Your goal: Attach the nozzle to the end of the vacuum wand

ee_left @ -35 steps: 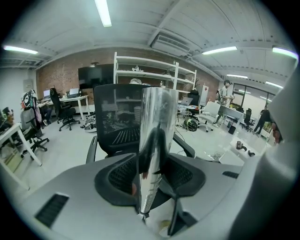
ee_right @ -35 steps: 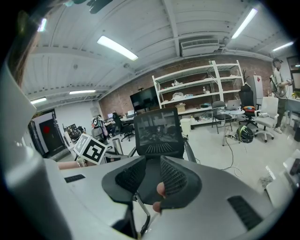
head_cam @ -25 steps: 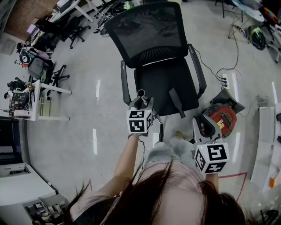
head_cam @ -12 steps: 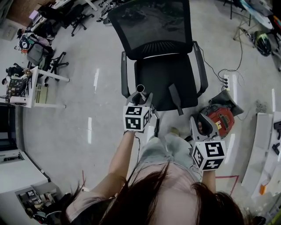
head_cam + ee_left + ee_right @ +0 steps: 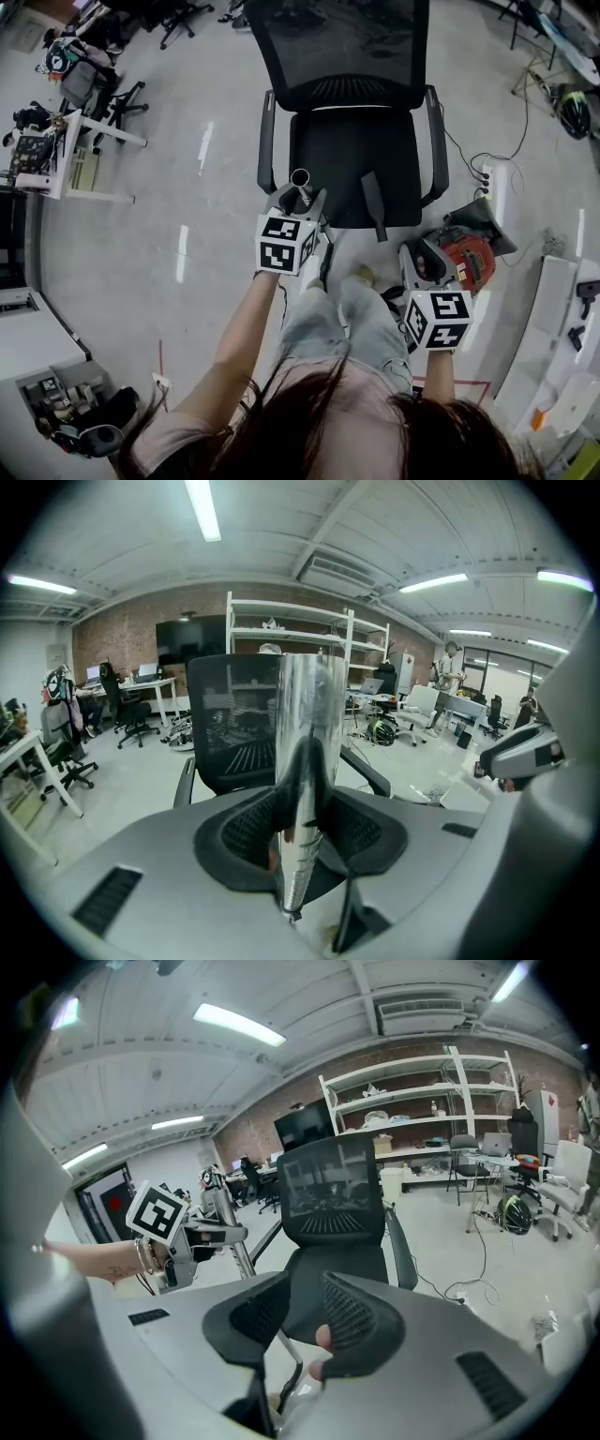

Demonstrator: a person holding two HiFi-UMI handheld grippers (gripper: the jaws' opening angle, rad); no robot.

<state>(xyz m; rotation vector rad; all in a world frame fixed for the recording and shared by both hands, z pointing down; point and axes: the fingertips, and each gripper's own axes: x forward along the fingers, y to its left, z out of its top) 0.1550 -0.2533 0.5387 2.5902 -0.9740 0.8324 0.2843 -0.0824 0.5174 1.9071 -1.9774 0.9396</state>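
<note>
While the left gripper [image 5: 300,202] has its fingers [image 5: 234,832] clamped on the shiny metal vacuum wand [image 5: 309,705], the tube's open end points up and forward over the black mesh office chair [image 5: 347,56], presumably to offer its socket. What looks to be the long black plastic nozzle [image 5: 375,202] lies on the chair seat, apart from both grippers. Low beside the red vacuum body [image 5: 466,258], the right gripper [image 5: 305,1321] has just been opening its empty fingers, likely readying a pickup.
</note>
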